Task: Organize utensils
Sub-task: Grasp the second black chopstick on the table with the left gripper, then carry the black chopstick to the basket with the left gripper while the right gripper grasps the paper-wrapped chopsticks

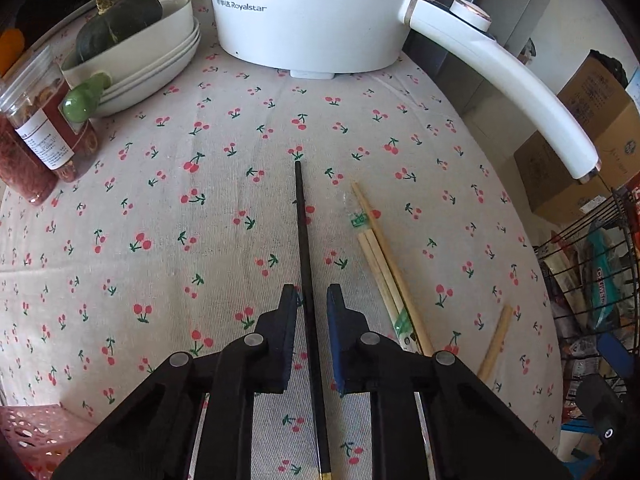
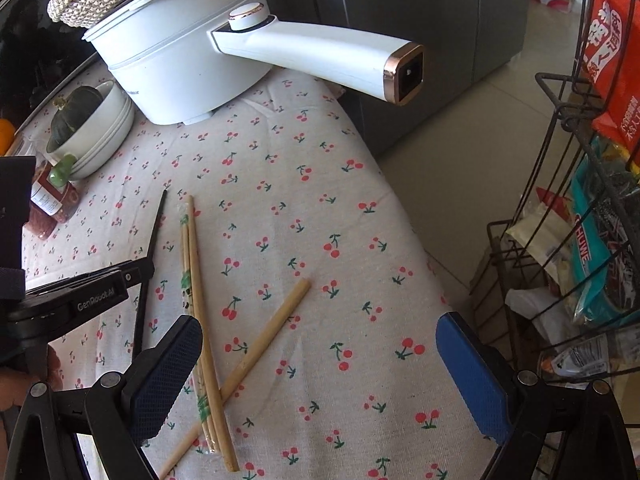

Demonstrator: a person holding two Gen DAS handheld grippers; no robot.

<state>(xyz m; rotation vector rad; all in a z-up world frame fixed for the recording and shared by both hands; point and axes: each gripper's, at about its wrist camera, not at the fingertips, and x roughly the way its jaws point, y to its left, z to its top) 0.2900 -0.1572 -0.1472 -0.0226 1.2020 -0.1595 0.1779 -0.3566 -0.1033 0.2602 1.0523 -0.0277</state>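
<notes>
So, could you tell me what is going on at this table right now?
A person is sorting chopsticks on the cherry-print tablecloth. The left hand-held gripper straddles a black chopstick, its jaws narrowed around it but not visibly clamped. The right hand-held gripper hangs wide open over the wooden chopsticks, holding nothing.

Even daylight, sharp centre, strong fisheye bending at the edges.

Both views are lit brightly and softly; the cherry-print tablecloth (image 1: 224, 184) is evenly exposed, and only faint shadows are cast beside the black chopstick (image 1: 302, 216). Mild glare is seen on the white electric pot (image 1: 312, 20) and on its handle (image 2: 320, 54), and the floor beyond the pot is washed pale. Straight lines are curved toward the borders, and the corners around the pot are blacked out by the lens rim. Little blur is noted.
</notes>
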